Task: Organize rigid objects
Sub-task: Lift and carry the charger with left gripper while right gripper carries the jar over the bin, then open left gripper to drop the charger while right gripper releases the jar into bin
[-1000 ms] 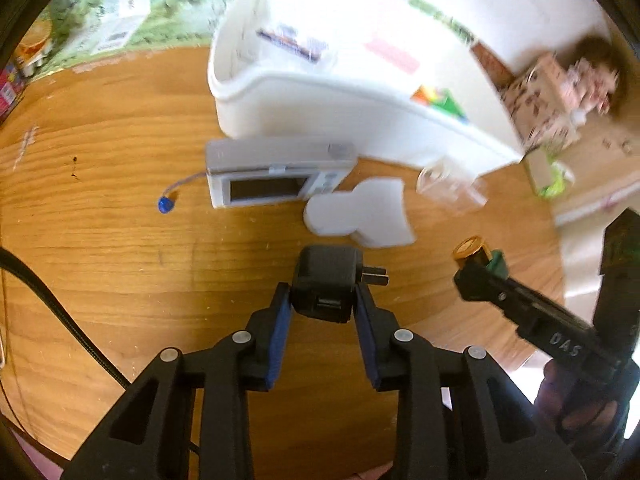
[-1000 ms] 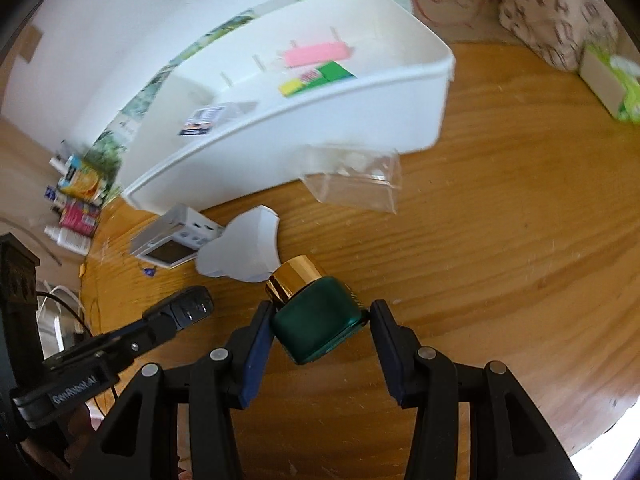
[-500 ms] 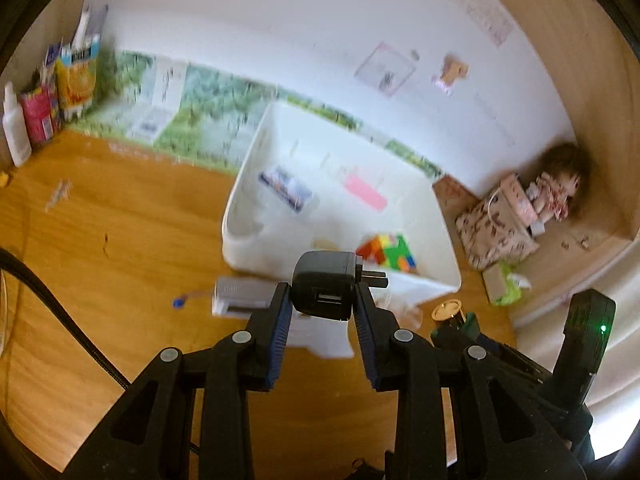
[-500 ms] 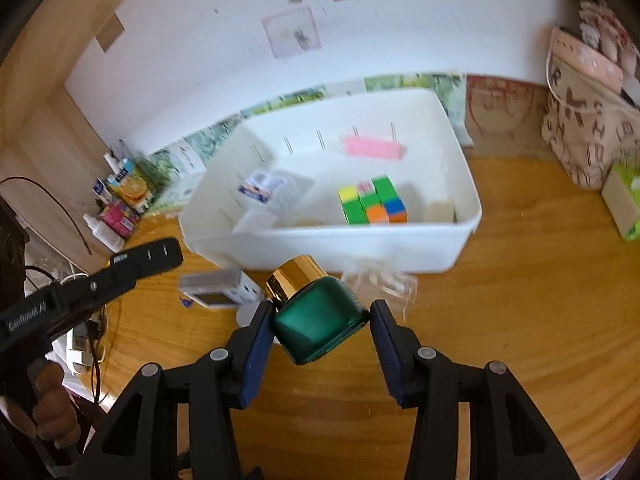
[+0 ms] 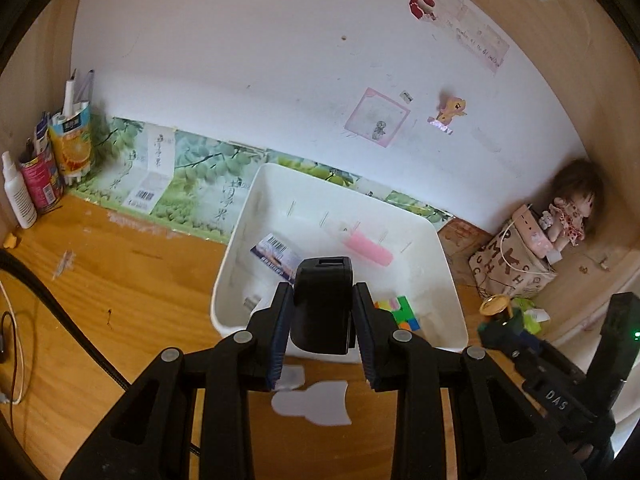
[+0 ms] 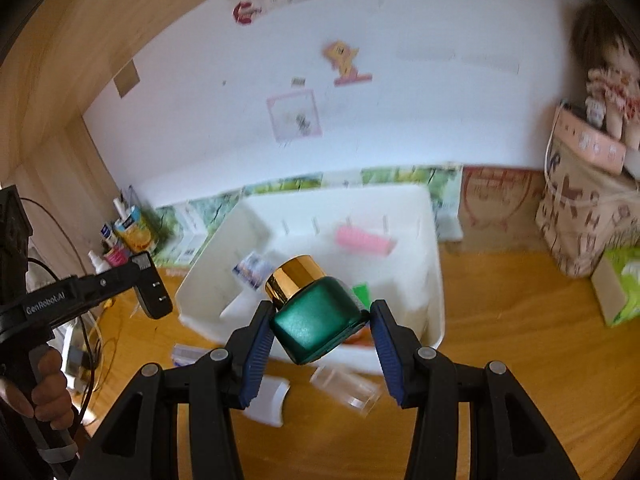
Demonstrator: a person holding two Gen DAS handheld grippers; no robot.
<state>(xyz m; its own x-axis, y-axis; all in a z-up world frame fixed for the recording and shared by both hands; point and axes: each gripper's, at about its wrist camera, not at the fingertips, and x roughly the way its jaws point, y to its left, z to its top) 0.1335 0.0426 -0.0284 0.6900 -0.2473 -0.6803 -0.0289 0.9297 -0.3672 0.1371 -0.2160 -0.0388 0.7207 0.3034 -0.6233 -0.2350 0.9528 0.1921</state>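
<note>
Starting at the left, our left tongs (image 5: 322, 312) are clamped on a black plug adapter (image 5: 322, 305), held up in the air in front of the near wall of the white bin (image 5: 448, 280) that stands on the worktop (image 5: 132, 280). The adapter looks to us like a stiff, light plastic block. Its flat sides give the pads a square seat, so the present hold across its width seems sound; the prongs are best left free.

Further right, our right tongs (image 6: 320, 330) grip a green jar (image 6: 316, 322) with a gold cap (image 6: 296, 278), tilted with the cap leaning up and to the left, also raised before the bin. We judge it heavier than the adapter, hard, glossy, and breakable if it is glass. The pads bite at its rounded shoulders, where it could swivel, so a hold lower across the body would sit firmer.

The left wrist view shows the bin's inside sharply: a barcoded packet (image 5: 276, 255), a pink block (image 5: 367, 249) and a coloured puzzle cube (image 5: 400, 312), with a white flat piece (image 5: 316, 402) on the worktop in front of the bin. The right wrist view is blurred there, yet it alone shows the adapter's two prongs, the hand (image 6: 46, 392) on the left handle, and a clear plastic piece (image 6: 346, 390) on the worktop.
</note>
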